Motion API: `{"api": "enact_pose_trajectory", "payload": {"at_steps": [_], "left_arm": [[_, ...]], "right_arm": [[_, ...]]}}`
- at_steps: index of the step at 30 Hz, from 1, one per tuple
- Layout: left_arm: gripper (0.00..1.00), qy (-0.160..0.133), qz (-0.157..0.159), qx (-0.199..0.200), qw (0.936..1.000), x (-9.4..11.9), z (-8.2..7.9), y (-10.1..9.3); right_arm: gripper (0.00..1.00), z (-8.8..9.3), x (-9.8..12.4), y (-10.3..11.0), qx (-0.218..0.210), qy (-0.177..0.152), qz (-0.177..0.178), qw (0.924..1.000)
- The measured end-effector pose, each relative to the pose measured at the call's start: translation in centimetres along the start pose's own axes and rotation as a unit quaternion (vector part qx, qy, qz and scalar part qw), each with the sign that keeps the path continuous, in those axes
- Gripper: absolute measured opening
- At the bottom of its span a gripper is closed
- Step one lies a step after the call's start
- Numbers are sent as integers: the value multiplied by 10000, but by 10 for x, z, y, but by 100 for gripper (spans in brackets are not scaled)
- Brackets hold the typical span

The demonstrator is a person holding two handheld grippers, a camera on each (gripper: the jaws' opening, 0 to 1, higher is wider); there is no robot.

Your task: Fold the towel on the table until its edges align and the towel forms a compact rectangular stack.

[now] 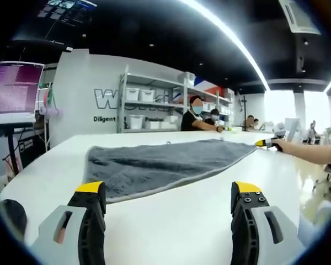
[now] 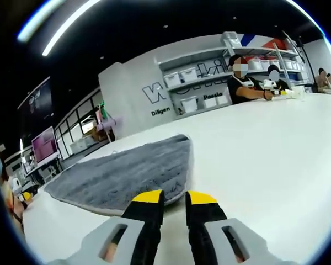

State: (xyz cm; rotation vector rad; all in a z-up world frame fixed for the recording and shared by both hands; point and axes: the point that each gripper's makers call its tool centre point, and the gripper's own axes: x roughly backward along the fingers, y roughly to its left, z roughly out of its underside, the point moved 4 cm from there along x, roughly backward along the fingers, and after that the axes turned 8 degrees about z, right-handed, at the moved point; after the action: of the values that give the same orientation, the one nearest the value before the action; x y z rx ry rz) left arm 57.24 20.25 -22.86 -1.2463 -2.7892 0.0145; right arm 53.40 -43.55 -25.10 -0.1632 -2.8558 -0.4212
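Towel (image 1: 165, 164) lies flat on my desk (image 1: 182, 221); left gripper (image 1: 168, 194) released, right gripper (image 2: 174, 200) nearly clenched at its edge, next pinch a corner.

A: Which surfaces lie open to a gripper?

B: In the left gripper view, bare white table (image 1: 182, 221) runs between the left gripper (image 1: 168, 193) and the near edge of the grey towel (image 1: 160, 163); nothing stands on that strip. To the right of the towel the tabletop is likewise bare up to the right gripper (image 1: 265, 143), which enters at the towel's far corner.

A: And in the right gripper view?

B: The right gripper (image 2: 174, 197) sits at the towel (image 2: 127, 174) edge, jaws a narrow gap apart. Open table (image 2: 265, 160) spreads to its right. Seated people (image 2: 244, 83) and shelving (image 2: 204, 83) stand beyond the far table edge.
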Motion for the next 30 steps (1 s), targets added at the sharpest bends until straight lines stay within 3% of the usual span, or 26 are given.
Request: {"api": "enact_pose_trajectory", "payload": {"at_steps": [14, 30], "left_arm": [[92, 8, -15, 1, 10000, 1, 0, 2], [91, -1, -13, 9, 10000, 1, 0, 1]], "right_arm": [[1, 4, 0, -1, 348, 100, 15, 9993], [0, -4, 5, 9, 280, -184, -278, 9991]]}}
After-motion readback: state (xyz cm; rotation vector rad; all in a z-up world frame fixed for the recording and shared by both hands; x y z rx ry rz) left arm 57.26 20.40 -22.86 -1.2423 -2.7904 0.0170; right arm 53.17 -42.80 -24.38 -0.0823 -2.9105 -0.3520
